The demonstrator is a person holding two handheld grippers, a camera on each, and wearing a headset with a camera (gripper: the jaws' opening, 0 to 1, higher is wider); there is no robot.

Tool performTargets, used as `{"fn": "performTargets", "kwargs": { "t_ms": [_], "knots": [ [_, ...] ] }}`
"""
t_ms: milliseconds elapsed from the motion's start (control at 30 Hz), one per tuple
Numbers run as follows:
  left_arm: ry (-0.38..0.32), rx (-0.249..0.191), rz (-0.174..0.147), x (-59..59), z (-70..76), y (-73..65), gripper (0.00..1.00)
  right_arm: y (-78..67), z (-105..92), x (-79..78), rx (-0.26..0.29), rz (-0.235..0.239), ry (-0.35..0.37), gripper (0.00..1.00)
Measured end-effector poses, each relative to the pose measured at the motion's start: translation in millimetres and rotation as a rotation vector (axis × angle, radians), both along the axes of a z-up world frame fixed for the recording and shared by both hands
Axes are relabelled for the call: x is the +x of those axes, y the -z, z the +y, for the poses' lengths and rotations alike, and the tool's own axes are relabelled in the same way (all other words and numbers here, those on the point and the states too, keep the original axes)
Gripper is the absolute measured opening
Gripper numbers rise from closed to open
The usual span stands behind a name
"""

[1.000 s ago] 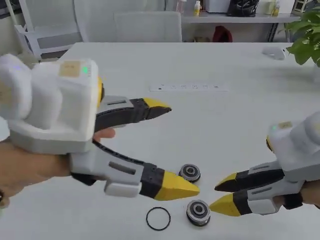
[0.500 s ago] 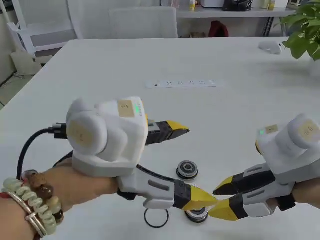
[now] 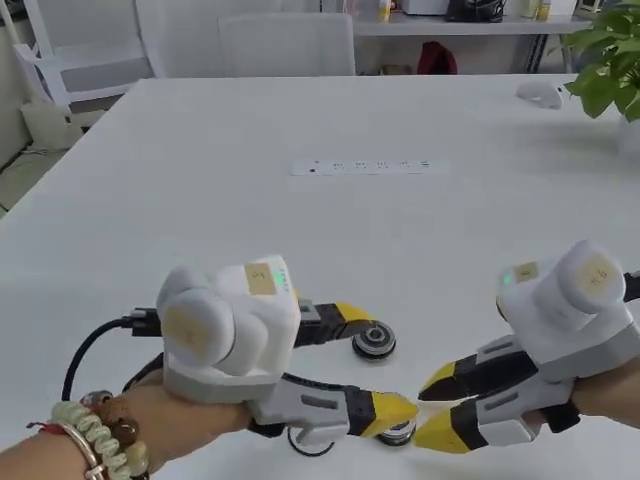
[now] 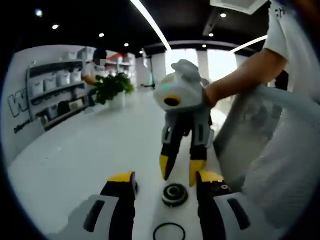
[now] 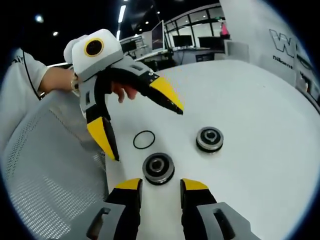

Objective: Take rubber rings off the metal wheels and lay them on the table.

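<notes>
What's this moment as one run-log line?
left tongs: open, by near wheel | right tongs: open, facing same wheel | far wheel: untouched | loose ring: flat on table

Person's left gripper (image 3: 378,362) sits low, angled down and pointing right, jaws spread wide. The left hand (image 3: 150,425) grips its body from underneath. The right gripper (image 3: 432,410) points left, jaws slightly apart, tips just beside the left gripper's lower jaw tip.
</notes>
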State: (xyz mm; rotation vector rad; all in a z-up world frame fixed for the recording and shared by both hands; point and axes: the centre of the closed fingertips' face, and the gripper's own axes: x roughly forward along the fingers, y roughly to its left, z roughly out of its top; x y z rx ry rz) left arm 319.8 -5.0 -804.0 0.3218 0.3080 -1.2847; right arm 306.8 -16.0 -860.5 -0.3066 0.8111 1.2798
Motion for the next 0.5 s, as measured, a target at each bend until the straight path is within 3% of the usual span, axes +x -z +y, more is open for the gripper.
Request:
{"fn": "performTargets", "kwargs": {
  "t_ms": [100,200,233,367,433,500],
  "knots": [
    [0.02,0.023,0.0,-5.1,-1.2,8.8,0.47,1.7,-0.1,-0.3,-0.009,-0.001,-0.004,0.28],
    [0.029,0.024,0.025,-8.4,-4.3,13.1,0.45,2.7,0.6,-0.5,-0.011,0.0,-0.006,0.28],
    [0.022,0.02,0.039,-7.7,-6.1,14.8,0.45,2.8,1.4,-1.0,-0.01,0.003,-0.007,0.28],
    [-0.006,0.024,0.048,-1.3,-7.2,20.0,0.4,5.8,5.9,-4.5,-0.02,0.003,-0.028,0.27],
    [-0.041,0.006,0.087,0.9,-4.8,23.1,0.37,5.9,9.1,-6.5,-0.02,-0.003,-0.041,0.27],
    [-0.037,0.007,0.094,0.6,-4.0,25.7,0.33,5.8,9.8,-6.4,-0.021,-0.007,-0.043,0.27]
  ]
}}
